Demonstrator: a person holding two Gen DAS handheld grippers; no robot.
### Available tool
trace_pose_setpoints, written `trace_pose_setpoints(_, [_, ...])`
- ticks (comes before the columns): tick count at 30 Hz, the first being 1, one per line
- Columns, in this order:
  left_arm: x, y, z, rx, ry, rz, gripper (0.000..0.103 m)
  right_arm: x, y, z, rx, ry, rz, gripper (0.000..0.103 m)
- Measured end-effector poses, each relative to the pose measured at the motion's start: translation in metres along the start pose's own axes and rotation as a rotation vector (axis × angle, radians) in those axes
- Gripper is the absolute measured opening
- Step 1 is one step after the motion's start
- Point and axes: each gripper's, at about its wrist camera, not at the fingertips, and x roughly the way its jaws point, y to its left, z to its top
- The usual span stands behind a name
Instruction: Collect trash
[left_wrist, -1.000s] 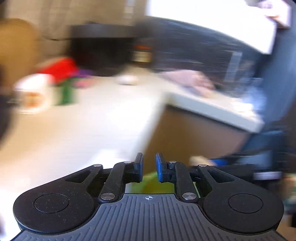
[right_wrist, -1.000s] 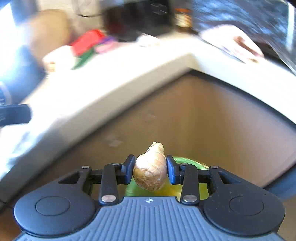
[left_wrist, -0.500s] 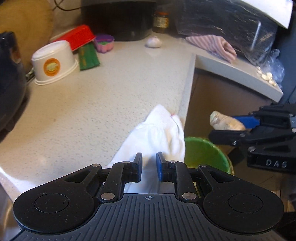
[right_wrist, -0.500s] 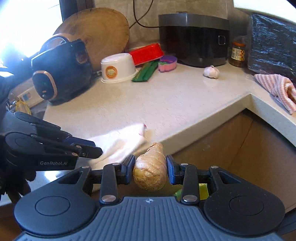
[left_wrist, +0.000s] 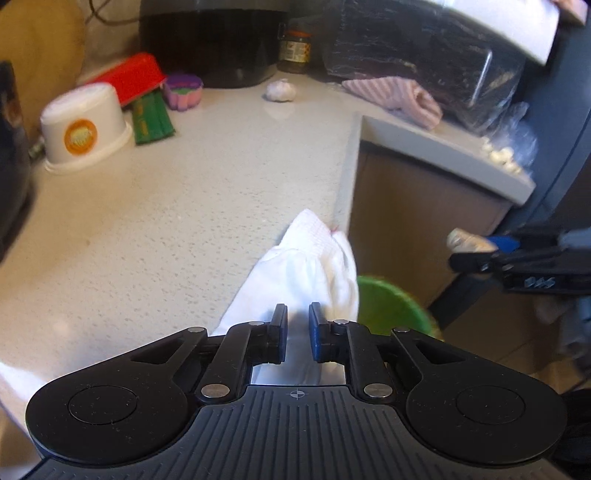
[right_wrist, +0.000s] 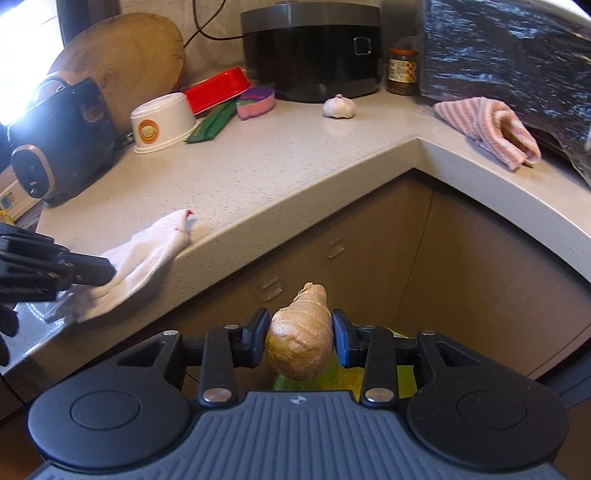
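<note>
On the speckled kitchen countertop (right_wrist: 258, 177), the left gripper (left_wrist: 297, 330) is closing its jaws over a white cloth (left_wrist: 314, 258) at the counter's edge, while the right gripper (right_wrist: 299, 338) clenches a ginger root (right_wrist: 301, 336) above the green bin (left_wrist: 391, 306).

left wrist: close above the white cloth (left_wrist: 306, 266), facing the rice cooker (left_wrist: 210, 40) | right wrist: off the counter edge, facing that cooker | shared: cloth, cooker
</note>
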Motion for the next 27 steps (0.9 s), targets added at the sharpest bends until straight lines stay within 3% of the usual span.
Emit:
trace_pose_setpoints(2, [-0.004,-0.002,0.001,-0.004,0.01,-0.05,0.018,-0.001,-0.004,-0.001,0.019,0.001,-0.003,0.036])
trace_pose_setpoints(4, [-0.002,-0.012,-0.001,0.059,0.041,-0.044,0.019,0.0,-0.003,0.0,0.026,0.001,0.011,0.036])
trace_pose_setpoints(7, [0.005,-0.018,-0.003,0.117,0.058,0.025,0.021,0.009,0.013,0.007,0.006,0.013,0.073,0.036])
trace_pose_setpoints(9, [0.007,-0.017,-0.001,0.125,0.043,0.062,0.027,0.026,0.027,0.013,0.023,0.038,0.15,0.036])
trace_pose_setpoints(13, [0.0,-0.016,0.007,0.141,-0.003,0.147,0.027,0.044,0.06,0.021,0.009,0.072,0.235,0.036])
trace_pose_setpoints(17, [0.004,-0.01,0.007,0.094,0.024,0.062,0.026,0.038,0.072,0.021,-0.018,0.063,0.296,0.036])
trace_pose_setpoints(20, [0.003,-0.005,-0.001,0.059,0.031,0.058,0.027,0.035,0.076,0.027,-0.017,0.052,0.344,0.036])
trace_pose_setpoints(22, [-0.003,0.002,-0.006,0.05,0.019,0.108,0.028,0.037,0.081,0.036,-0.024,0.04,0.346,0.036])
trace_pose_setpoints(27, [-0.013,0.027,-0.008,0.022,-0.008,0.312,0.027,0.052,0.112,0.071,-0.138,-0.011,0.321,0.036])
